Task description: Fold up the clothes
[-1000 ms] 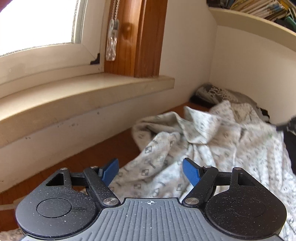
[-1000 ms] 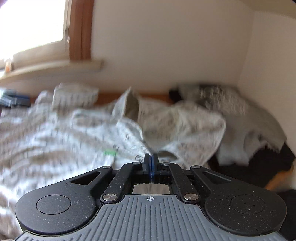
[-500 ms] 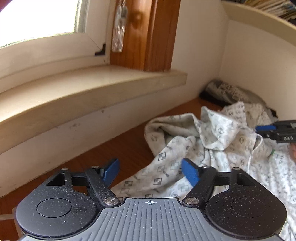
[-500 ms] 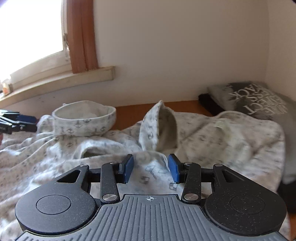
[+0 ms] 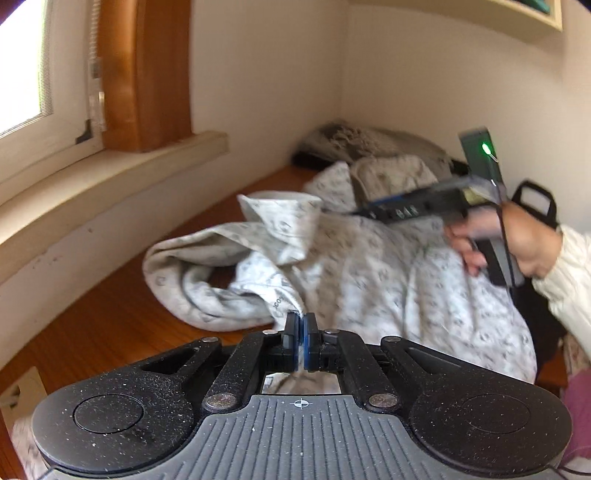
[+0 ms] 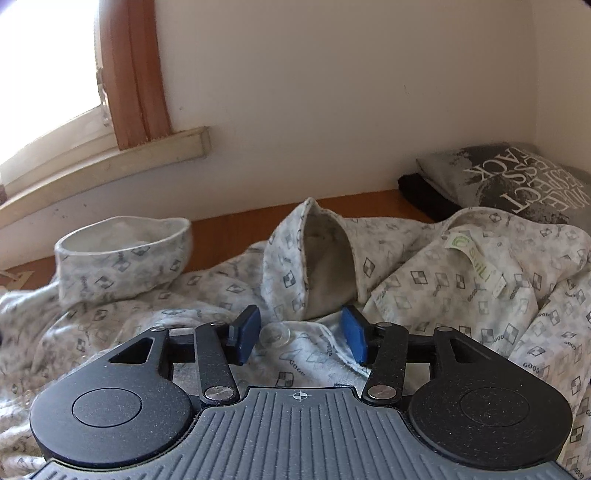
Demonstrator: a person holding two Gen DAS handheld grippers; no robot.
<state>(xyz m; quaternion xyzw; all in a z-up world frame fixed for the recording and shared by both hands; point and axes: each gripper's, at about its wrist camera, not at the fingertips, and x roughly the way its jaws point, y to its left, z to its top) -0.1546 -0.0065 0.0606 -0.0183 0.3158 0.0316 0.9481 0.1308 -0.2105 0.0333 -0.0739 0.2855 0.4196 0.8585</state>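
A crumpled white patterned garment (image 5: 369,280) lies on the wooden tabletop (image 5: 122,325). My left gripper (image 5: 300,326) is shut on a fold at its near edge, and a thin strip of cloth shows between the pads. The right gripper (image 5: 364,212), held by a person's hand (image 5: 517,243), hovers over the far side of the garment. In the right wrist view my right gripper (image 6: 300,334) stands open just above the garment (image 6: 443,295), with a clear button (image 6: 275,336) between its fingers. Two sleeve cuffs (image 6: 122,254) (image 6: 317,258) stand up behind it.
A beige window sill (image 5: 92,184) and a white wall run along the left. A folded grey printed shirt (image 6: 517,181) on dark clothes fills the far corner. A shelf (image 5: 535,11) hangs at the upper right, and pink fabric (image 5: 580,413) lies at the lower right.
My left gripper went from open to shut on the garment's edge. The right gripper, shut a second ago, opened and has widened, now hovering low over the cloth.
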